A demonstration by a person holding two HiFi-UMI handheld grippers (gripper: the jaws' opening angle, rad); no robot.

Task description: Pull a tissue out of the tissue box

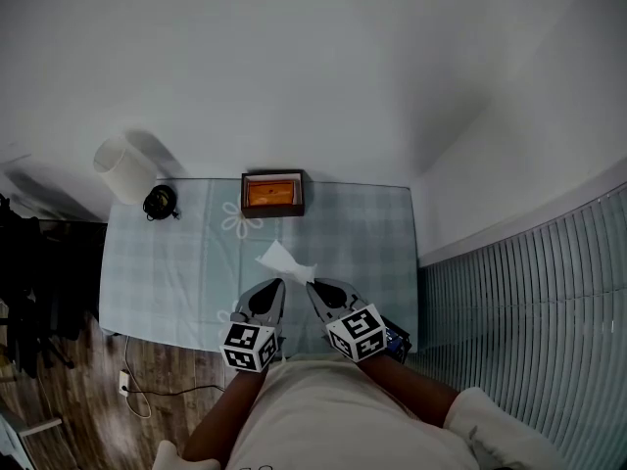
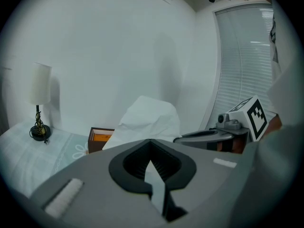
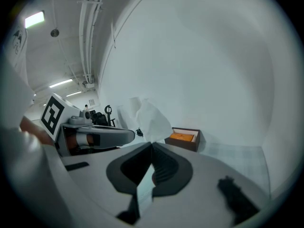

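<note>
Both clenched on tissue (image 1: 284, 260): left claw (image 1: 279, 283), right claw (image 1: 311, 285); sheet clear of tissue box (image 1: 272, 194); step wanted hands matched, no pulling apart, else tear likely

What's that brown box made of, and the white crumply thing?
The box looks like dark wood, matte, from its stiff brown walls; it might be board. The tissue looks like thin soft paper: white, creased, holding folds.
</note>
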